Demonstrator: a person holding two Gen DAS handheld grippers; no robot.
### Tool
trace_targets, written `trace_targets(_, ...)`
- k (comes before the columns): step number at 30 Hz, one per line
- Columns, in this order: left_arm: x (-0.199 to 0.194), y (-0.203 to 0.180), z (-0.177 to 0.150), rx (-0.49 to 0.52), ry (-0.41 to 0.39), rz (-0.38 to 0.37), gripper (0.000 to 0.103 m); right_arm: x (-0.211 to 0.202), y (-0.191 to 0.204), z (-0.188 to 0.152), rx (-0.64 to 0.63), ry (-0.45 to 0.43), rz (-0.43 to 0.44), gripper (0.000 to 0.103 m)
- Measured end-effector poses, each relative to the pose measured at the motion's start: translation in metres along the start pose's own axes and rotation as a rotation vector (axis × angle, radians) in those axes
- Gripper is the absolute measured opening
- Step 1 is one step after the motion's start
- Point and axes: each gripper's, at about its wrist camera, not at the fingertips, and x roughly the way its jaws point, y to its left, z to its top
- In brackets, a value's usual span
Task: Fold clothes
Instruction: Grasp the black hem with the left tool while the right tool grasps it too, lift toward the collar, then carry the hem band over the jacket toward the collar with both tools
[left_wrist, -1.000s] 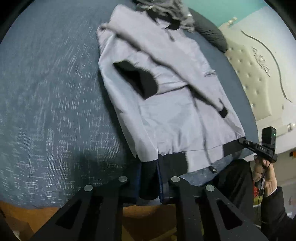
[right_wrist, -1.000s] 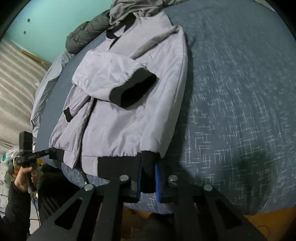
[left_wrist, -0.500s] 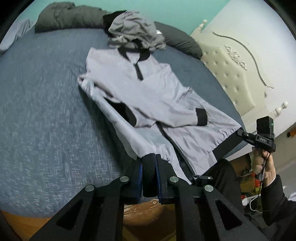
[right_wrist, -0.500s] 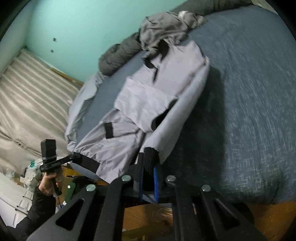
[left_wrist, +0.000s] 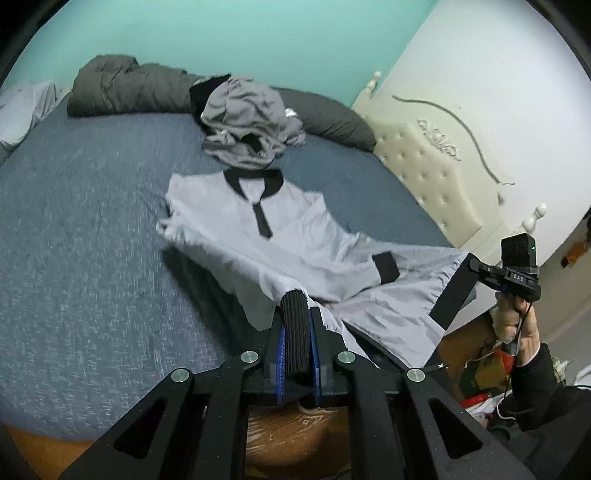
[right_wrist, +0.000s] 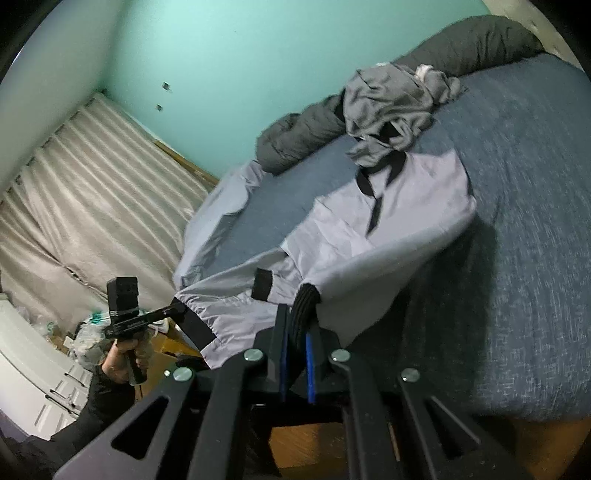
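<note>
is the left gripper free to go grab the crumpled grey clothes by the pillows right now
Probably not. The left gripper is shut on the jacket's black hem, lifted off the bed, and the crumpled grey clothes lie beyond the jacket's collar.

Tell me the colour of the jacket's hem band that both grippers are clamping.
Black ribbed hem band on a light grey jacket; clearest in the left wrist view.

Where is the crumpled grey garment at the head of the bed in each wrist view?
Left wrist: the crumpled grey garment sits top centre, just beyond the jacket collar.
Right wrist: it sits upper right, again just beyond the collar.
Shared landmark: the jacket's black collar placket.
</note>
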Motion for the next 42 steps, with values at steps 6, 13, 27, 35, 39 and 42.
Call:
trace_targets(6, -0.012, -0.008, 0.001, 0.024, -0.015, -0.032, 0.011, -0.019, 0.020, 0.003, -0.036, -0.019, 0.029, 0.007)
trace_targets(13, 0.010, 0.006, 0.018, 0.005, 0.008, -0.025, 0.011, -0.020, 0.005, 0.014, -0.014, -0.014, -0.012, 0.007)
trace_targets(27, 0.094, 0.072, 0.123, -0.073, 0.053, 0.044, 0.011, 0.053, -0.044, 0.108, 0.065, 0.039, -0.085, 0.006)
trace_targets(35, 0.172, 0.139, 0.173, -0.158, 0.090, 0.111, 0.011, 0.110, -0.086, 0.194, 0.073, 0.056, -0.201, 0.006)
trace_targets(39, 0.216, 0.176, 0.190, -0.208, 0.108, 0.145, 0.011, 0.139, -0.115, 0.231, 0.093, 0.051, -0.271, 0.006)
trace_targets(42, 0.249, 0.204, 0.203, -0.245, 0.121, 0.171, 0.011, 0.169, -0.142, 0.255, 0.089, 0.063, -0.358, 0.007)
